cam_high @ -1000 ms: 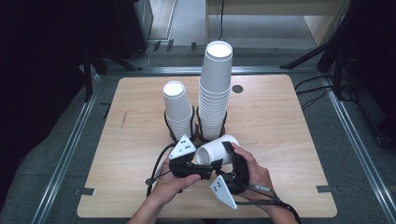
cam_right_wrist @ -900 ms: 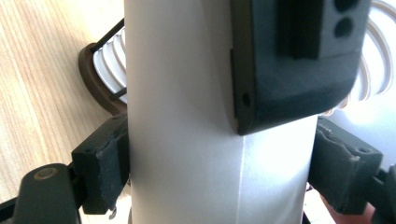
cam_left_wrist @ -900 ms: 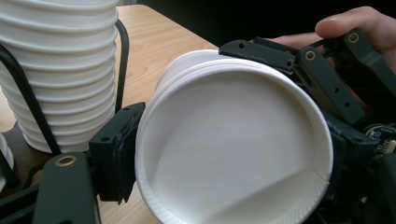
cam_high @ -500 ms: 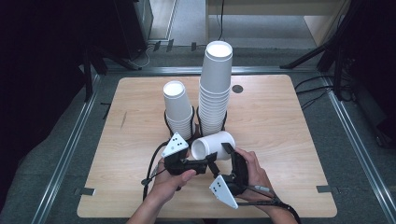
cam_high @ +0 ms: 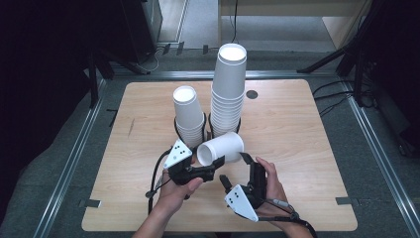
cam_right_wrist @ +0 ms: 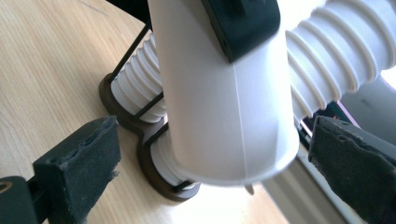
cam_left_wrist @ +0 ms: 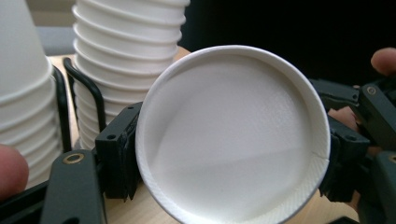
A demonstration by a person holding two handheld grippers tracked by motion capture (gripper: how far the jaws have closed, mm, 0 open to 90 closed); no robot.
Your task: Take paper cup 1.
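A white paper cup [cam_high: 220, 148] lies on its side just above the table, in front of the two stacks. My left gripper [cam_high: 208, 157] is shut on it near the rim. In the left gripper view the cup's open mouth [cam_left_wrist: 233, 135] faces the camera, with the left gripper [cam_left_wrist: 231, 156] pads pressed on both sides. My right gripper [cam_high: 234, 169] is below and right of the cup; its jaws have just been opening. In the right gripper view the cup's base [cam_right_wrist: 224, 102] hangs between the spread right gripper [cam_right_wrist: 217, 161] pads, touching neither.
A tall stack of cups [cam_high: 229, 89] and a shorter stack [cam_high: 188, 114] stand in a black wire holder [cam_high: 205, 124] mid-table, right behind the held cup. The wooden table [cam_high: 307, 139] is bare to the left and right. A small dark disc [cam_high: 252, 94] sits near the far edge.
The right gripper's jaws have spread and let go of the cup. The left gripper has closed on the cup's rim and now holds it alone, slightly further left and up.
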